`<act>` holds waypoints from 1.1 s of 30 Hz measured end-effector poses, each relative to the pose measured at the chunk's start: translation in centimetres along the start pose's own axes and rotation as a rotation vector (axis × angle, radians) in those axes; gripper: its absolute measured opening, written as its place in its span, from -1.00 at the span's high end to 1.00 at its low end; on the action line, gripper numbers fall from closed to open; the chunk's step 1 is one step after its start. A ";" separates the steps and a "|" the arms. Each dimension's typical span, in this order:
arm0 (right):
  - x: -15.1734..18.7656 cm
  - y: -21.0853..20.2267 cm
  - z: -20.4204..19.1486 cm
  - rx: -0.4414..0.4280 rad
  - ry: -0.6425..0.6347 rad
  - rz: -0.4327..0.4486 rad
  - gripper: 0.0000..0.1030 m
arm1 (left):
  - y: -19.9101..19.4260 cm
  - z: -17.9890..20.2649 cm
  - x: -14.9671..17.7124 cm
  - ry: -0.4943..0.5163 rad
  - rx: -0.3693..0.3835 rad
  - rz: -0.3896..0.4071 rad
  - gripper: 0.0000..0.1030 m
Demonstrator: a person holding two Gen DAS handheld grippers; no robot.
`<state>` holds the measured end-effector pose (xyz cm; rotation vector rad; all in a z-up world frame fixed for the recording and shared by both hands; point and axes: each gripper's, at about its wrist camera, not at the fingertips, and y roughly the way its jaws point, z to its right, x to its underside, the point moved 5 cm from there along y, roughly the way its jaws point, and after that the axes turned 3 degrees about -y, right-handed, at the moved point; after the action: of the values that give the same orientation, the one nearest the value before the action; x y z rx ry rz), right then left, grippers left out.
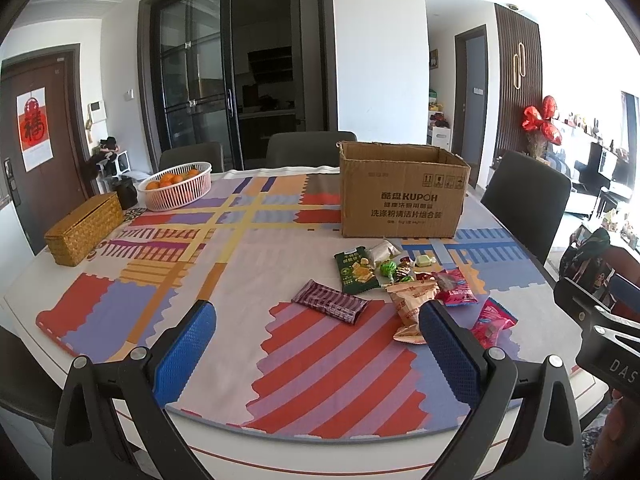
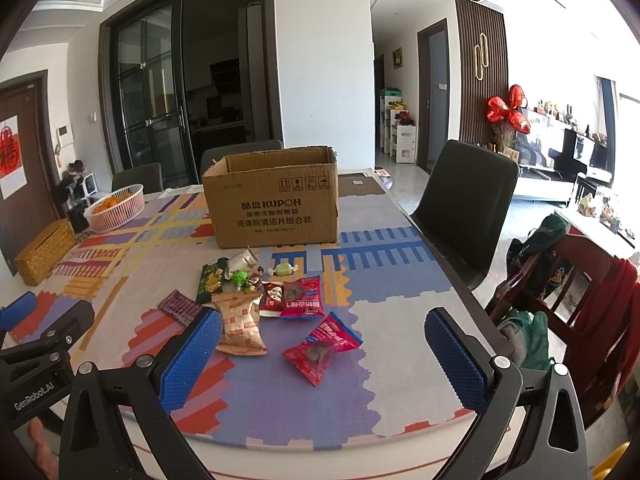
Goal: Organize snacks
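I held my left gripper (image 1: 316, 320) and my right gripper (image 2: 322, 330) above the near rim of the table (image 2: 400, 440), both with jaws spread wide and nothing between the blue pads (image 2: 188, 356). The snacks lay in a loose cluster on the patterned mat (image 1: 160, 264), in front of the open cardboard box (image 2: 276, 208) and apart from it. I counted one purple striped packet (image 1: 330, 306) off to the left, one green cracker bag (image 1: 358, 274), two beige packets (image 2: 238, 322) overlapping, two pink-red packets, one (image 2: 302, 298) in the cluster and one (image 2: 322, 350) nearest me and on its own, plus several small wrapped sweets (image 2: 244, 278) I could not count surely. The left half of the mat was bare out to the wicker box (image 1: 84, 230) and the one basket of oranges (image 1: 176, 186) at the far left edge. To the right the table edge ran close beside a dark chair (image 2: 466, 200).
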<state>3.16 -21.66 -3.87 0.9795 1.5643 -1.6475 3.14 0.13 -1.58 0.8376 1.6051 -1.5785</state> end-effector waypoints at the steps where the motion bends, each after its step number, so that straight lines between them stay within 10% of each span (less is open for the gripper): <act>1: 0.0 0.0 0.0 0.000 -0.001 -0.001 -0.99 | 0.0 0.0 0.0 0.000 0.000 -0.001 -1.00; 33: 1.4 5.3 0.8 -0.010 0.045 -0.143 -0.92 | 6.1 3.3 0.5 0.057 0.118 -0.136 -0.96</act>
<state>6.91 -22.79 -7.79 0.9238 1.7052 -1.7225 8.24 -2.91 -5.15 0.8570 1.6518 -1.7742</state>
